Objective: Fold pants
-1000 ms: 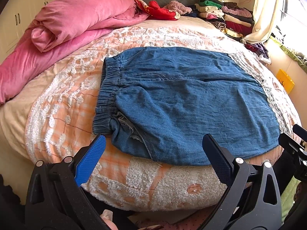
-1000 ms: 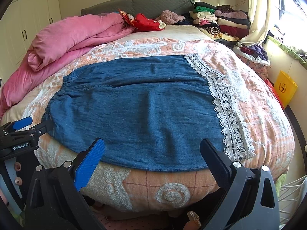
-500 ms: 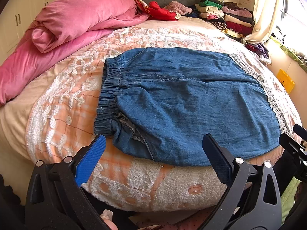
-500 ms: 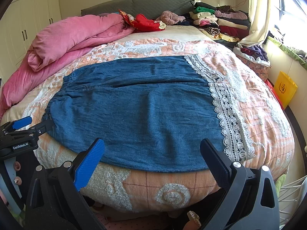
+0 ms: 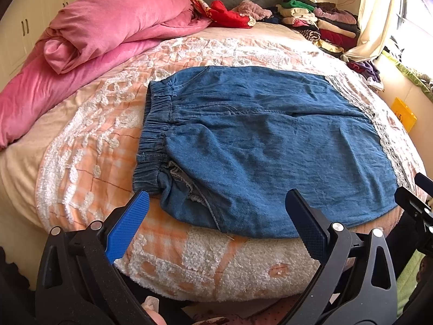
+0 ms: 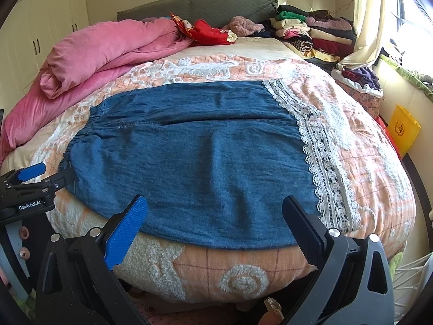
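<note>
Barely anything has moved since a second ago: in the left wrist view the pants (image 5: 265,146) have slid slightly lower in frame, so I've nudged the left gripper (image 5: 216,216) a touch toward the bed; the right wrist view looks the same. No contact, no fold started, so my read is we're at the approach before the first grab.

Pants lie spread flat across the bedspread (image 5: 89,146), near the foot edge of the bed. Elastic waistband (image 5: 153,138) is on the left, lace-trimmed hem (image 6: 322,157) on the right. Near-left corner by the waistband is bunched, with an inner seam showing. The near edge hangs just over the rounded mattress edge.

Left gripper: jaws spread wide, nothing between them, hovering off the near edge, lined up with the waistband corner. Right gripper (image 6: 215,216): jaws also spread wide and empty, hovering off the near edge, aimed at the stretch left of the lace hem. Each gripper is visible at the edge of the other's view, so they sit side by side, well apart.

Further out: pink duvet (image 5: 102,29) heaped on the far left, stacked clothes (image 6: 311,29) by the headboard on the right, yellow box (image 6: 403,130) on the floor by the window wall.
</note>
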The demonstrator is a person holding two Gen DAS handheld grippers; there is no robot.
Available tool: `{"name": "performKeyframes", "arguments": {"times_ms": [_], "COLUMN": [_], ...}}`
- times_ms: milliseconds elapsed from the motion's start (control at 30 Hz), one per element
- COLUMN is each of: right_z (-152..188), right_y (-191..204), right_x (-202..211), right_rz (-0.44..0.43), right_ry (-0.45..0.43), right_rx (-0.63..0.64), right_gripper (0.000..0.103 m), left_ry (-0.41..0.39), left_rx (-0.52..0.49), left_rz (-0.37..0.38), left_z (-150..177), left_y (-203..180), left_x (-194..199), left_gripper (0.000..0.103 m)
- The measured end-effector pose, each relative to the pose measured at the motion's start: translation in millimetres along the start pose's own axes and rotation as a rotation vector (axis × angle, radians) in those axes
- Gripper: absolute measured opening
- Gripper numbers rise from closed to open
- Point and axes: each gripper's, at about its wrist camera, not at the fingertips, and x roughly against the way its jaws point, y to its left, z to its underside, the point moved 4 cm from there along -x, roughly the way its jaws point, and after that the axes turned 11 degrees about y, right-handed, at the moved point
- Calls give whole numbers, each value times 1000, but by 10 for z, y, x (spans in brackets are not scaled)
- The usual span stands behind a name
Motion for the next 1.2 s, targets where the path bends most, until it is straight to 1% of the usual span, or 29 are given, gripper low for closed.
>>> {"name": "performKeyframes", "arguments": {"times_ms": [167, 267, 500, 600, 667, 800, 867, 1000, 1100, 1200], "right_z": [-141, -282, -622, -790, -915, -1128, -1232, -1493, -1678, -1859], "right_y": [21, 77, 245, 297, 330, 385, 408, 506, 581, 691], "right_x": [-70, -149, -329, -403, -479, -608, -698, -883, -1037, -1188], "right_rz": [-14, -28, -43, -54, -82, -94, -111, -96, -130, -122], "right_ry": [0, 10, 2, -4, 4, -1, 12, 10, 33, 40], "right_rx": [17, 40, 109, 126, 131, 146, 155, 213, 247, 304], "right_gripper": [99, 99, 99, 99, 99, 99, 99, 99, 99, 99], "left_ry": [10, 24, 30, 29, 32, 32, 43, 52, 50, 59], "left_rx": [19, 26, 54, 65, 71, 81, 89, 108, 97, 86], "left_rz": [5, 1, -5, -15, -11, -5, 5, 12, 31, 30], "left_z": [-97, -183, -430, -558, -653, -844, -947, -1155, -1316, -1459], "left_y": [102, 180, 408, 512, 584, 710, 774, 922, 1002, 1060], "left_x": [-122, -206, -351, -411, -462, -552, -620, -773, -886, -1019], "left_gripper": [94, 94, 94, 94, 94, 94, 94, 94, 94, 94]}}
